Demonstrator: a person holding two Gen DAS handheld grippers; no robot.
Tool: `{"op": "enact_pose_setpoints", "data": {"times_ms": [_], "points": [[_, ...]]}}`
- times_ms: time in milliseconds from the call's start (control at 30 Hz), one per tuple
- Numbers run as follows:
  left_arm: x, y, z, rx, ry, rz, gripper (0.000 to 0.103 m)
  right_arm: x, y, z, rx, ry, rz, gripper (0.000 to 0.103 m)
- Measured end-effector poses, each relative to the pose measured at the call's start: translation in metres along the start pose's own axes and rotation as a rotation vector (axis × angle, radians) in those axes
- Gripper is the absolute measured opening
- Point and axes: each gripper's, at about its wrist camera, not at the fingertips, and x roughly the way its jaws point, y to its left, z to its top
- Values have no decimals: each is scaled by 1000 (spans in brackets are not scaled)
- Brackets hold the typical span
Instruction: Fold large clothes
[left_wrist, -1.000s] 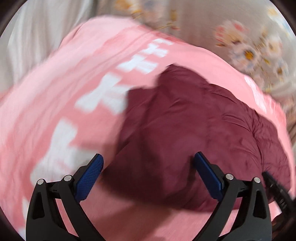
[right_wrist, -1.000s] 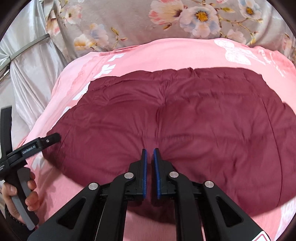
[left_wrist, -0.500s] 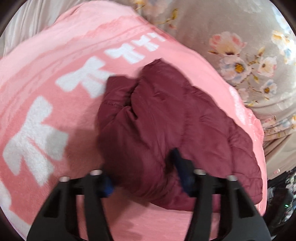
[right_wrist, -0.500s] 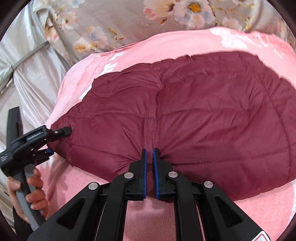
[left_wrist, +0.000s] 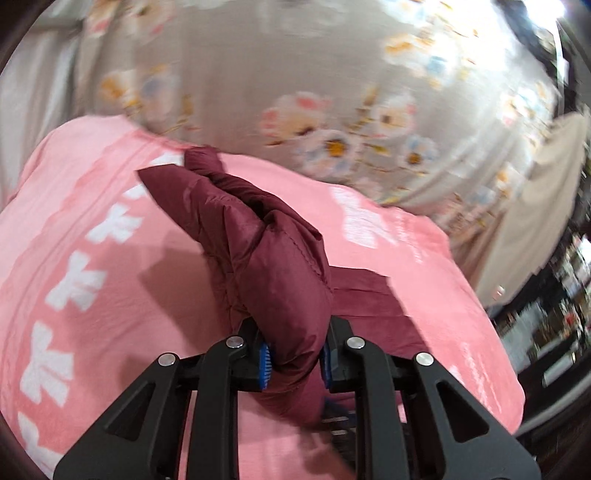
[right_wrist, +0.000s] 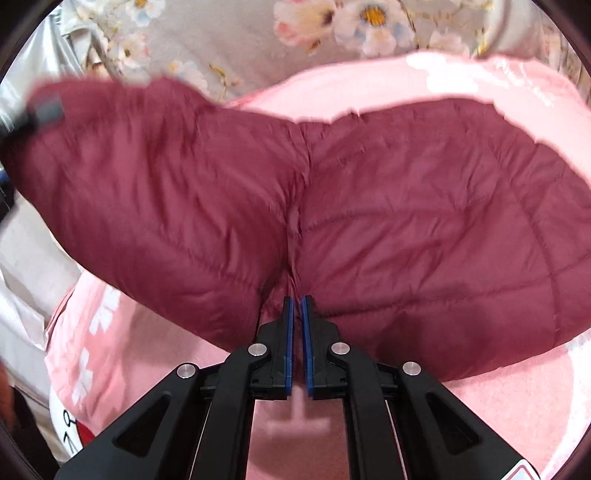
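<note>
A maroon quilted jacket (right_wrist: 406, 221) lies spread on a pink blanket (right_wrist: 498, 406). My right gripper (right_wrist: 297, 306) is shut on a pinch of the jacket's near edge at its centre seam. My left gripper (left_wrist: 295, 354) has a thick fold of the jacket (left_wrist: 266, 240) between its blue pads, which press on it as the jaws keep closing. That fold is raised off the blanket (left_wrist: 92, 258) and trails away from the fingers. In the right wrist view the jacket's left side is lifted and blurred, with the left gripper (right_wrist: 44, 110) at its far corner.
A grey floral sheet (left_wrist: 332, 110) covers the bed beyond the blanket and also shows as the floral sheet (right_wrist: 221, 37) behind the jacket. Dark blurred clutter (left_wrist: 554, 314) stands off the bed's right edge. Pale grey cloth (right_wrist: 22, 314) hangs at the left.
My left gripper went from wide open to closed on the jacket's left edge, then rose and carried that side up off the blanket. The right gripper kept its pinch and barely shifted.
</note>
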Motion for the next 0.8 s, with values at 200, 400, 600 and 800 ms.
{"op": "enact_pose_setpoints", "data": {"times_ms": [200, 400, 600, 800], "points": [[31, -83, 4, 159, 25, -58, 19, -53, -27, 3, 72, -68, 73, 6], [92, -151, -9, 241, 123, -112, 19, -117, -76, 3, 132, -163, -59, 7], [169, -197, -48, 281, 296, -113, 18, -150, -118, -13, 200, -191, -189, 10], [218, -215, -92, 301, 413, -65, 18, -158, -146, -23, 268, -190, -226, 10]]}}
